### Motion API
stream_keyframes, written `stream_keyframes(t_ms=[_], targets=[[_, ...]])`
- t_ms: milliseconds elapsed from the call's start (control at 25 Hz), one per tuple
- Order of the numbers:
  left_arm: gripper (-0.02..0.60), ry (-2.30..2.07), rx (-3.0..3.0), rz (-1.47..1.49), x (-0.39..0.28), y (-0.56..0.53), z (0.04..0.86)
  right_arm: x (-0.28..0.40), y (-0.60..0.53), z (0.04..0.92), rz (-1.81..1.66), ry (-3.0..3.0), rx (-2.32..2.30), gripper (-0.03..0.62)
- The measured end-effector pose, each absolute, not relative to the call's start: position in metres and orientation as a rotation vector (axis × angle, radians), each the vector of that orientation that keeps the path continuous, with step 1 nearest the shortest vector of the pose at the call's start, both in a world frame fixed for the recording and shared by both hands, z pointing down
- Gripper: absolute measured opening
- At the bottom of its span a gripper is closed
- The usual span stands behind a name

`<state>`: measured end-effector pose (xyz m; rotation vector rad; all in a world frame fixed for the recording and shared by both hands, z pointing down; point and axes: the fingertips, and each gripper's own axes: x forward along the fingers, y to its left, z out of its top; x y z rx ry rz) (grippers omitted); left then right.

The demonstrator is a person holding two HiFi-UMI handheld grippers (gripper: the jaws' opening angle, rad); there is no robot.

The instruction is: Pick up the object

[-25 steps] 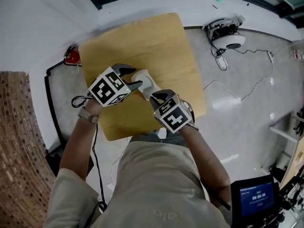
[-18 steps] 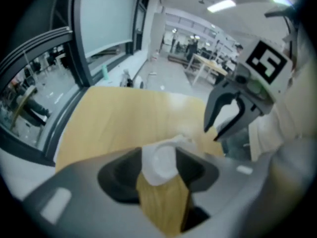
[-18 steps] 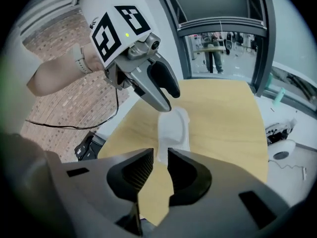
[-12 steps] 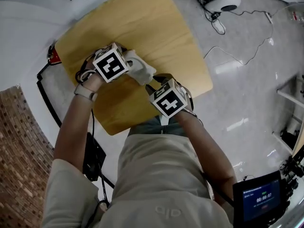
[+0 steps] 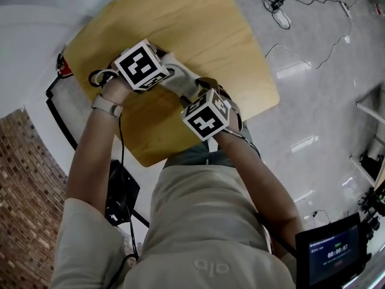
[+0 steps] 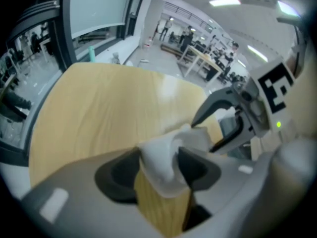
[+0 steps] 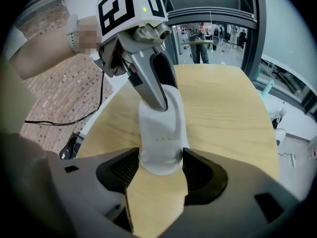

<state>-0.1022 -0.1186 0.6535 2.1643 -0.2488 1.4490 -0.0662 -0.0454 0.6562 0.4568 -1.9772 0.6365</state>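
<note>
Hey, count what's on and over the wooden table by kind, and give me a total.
Table: 1
White object: 1
Grippers: 2 (left gripper, right gripper; the jaws of both are opening, with that object between them)
Total: 4

Soft white elongated object (image 7: 159, 133), horizontal
</note>
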Motion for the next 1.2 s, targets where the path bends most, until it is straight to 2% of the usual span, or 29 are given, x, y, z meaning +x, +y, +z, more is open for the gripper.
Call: stream_keyframes(t_ms=[600,640,720,760,1200], targets=[[0.283,-0.181,2.167,1.325,-0.103,-0.116,0.667,-0.079,-0.046,0.68,0.416,-1.934,0.501,0.301],[0.311,-0.192,2.179,1.324,-0.098,-0.115,0.672,-0.079,-0.046,0.68,0.418,-1.937,0.501,0.302],[0.407,-0.223,2.234,1.347,-0.087,-0.114,0.681,-0.078,-0.046,0.679,0.424,-1.943,0.502,0.308],[0.417,-0.227,2.251,1.372,-0.083,-0.113,0.683,-0.078,-0.046,0.679,0.425,-1.945,0.503,0.308],[0.426,-0.257,2.309,1.386,-0.074,-0.117,0.686,-0.079,-0.048,0.679,0.415,-1.979,0.53,0.314]])
